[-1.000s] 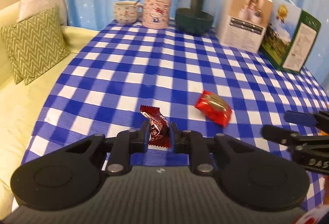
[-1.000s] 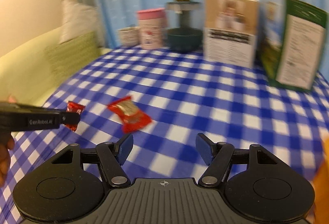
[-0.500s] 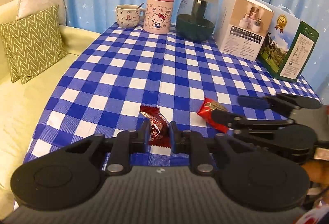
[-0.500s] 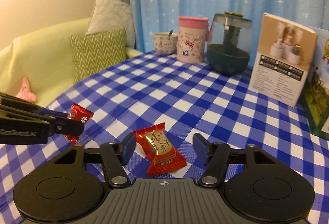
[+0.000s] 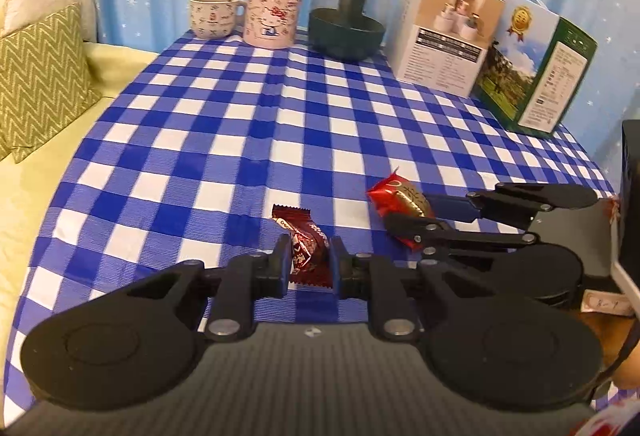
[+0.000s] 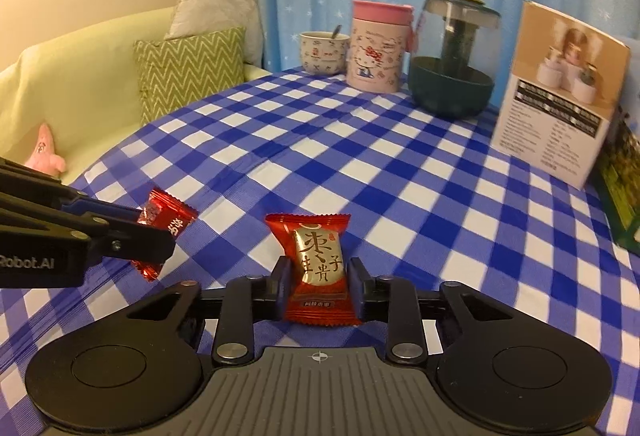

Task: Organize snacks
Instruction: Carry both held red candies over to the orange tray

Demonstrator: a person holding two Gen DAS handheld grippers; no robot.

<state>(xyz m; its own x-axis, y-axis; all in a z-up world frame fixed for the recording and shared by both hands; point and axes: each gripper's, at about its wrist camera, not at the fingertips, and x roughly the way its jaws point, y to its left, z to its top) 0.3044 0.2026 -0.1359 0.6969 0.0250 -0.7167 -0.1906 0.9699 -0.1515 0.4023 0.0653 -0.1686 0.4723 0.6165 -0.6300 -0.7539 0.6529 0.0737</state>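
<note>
My left gripper (image 5: 309, 260) is shut on a small dark-red candy (image 5: 304, 242) and holds it just above the blue checked tablecloth (image 5: 240, 139). My right gripper (image 6: 319, 282) is shut on a red and gold jujube snack packet (image 6: 318, 264). In the left wrist view the right gripper (image 5: 404, 224) reaches in from the right around the red and gold packet (image 5: 396, 195). In the right wrist view the left gripper (image 6: 156, 232) enters from the left with the dark-red candy (image 6: 168, 220).
At the table's far edge stand a patterned cup (image 5: 214, 15), a pink Hello Kitty canister (image 5: 276, 9), a dark green glass teapot (image 5: 348, 19), a white carton (image 5: 444, 31) and a green carton (image 5: 536, 79). A yellow sofa with cushions (image 5: 36, 71) lies left.
My right gripper moved in over the red and gold packet and shut on it. My left gripper has kept hold of the dark-red candy.
</note>
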